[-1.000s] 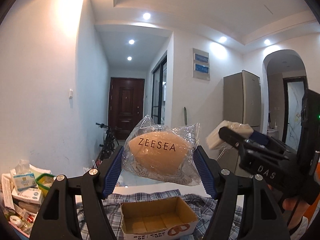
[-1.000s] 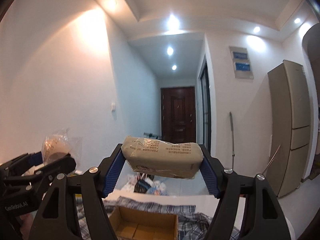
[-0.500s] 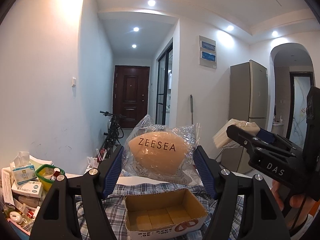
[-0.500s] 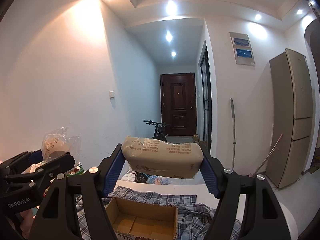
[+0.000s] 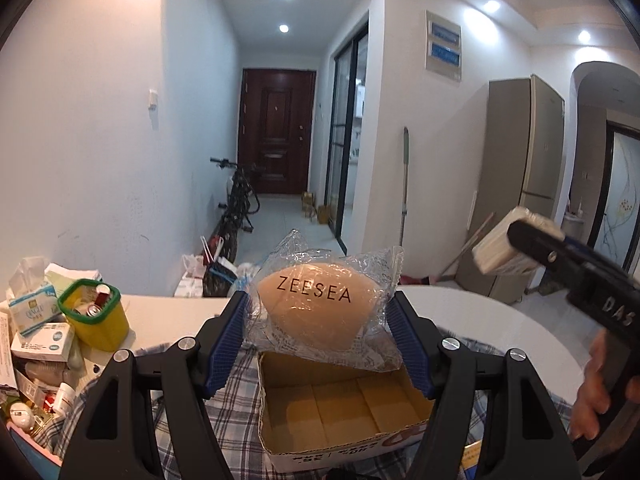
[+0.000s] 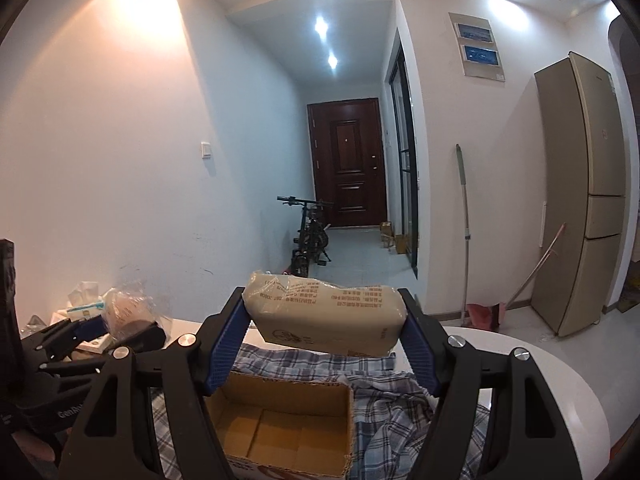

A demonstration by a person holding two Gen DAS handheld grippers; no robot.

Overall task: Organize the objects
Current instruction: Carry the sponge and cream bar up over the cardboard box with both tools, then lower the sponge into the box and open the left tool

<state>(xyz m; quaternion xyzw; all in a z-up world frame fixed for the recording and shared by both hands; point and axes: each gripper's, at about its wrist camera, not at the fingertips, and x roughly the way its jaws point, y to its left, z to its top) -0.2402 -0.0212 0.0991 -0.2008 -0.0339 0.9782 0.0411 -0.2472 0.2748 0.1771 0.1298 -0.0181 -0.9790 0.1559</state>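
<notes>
Left wrist view: round white table [image 5: 500, 320], blue plaid cloth [image 5: 244, 376], open brown cardboard box [image 5: 344, 408] near its front edge. Left gripper [image 5: 320, 328] clamps beige ZEESEA sponge in clear plastic wrap [image 5: 316, 312] above box. Right gripper [image 6: 324, 336] clamps cream plastic-wrapped tissue pack [image 6: 324, 316] above box too.

Crinkly glossy plastic wraps the matt sponge [image 5: 320, 312]; the cardboard box [image 5: 344, 408] sits on checked cloth [image 6: 384, 400].

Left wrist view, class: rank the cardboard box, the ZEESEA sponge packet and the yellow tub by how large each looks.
1. cardboard box
2. ZEESEA sponge packet, though it sits nearer the camera, which enlarges it
3. yellow tub
</notes>
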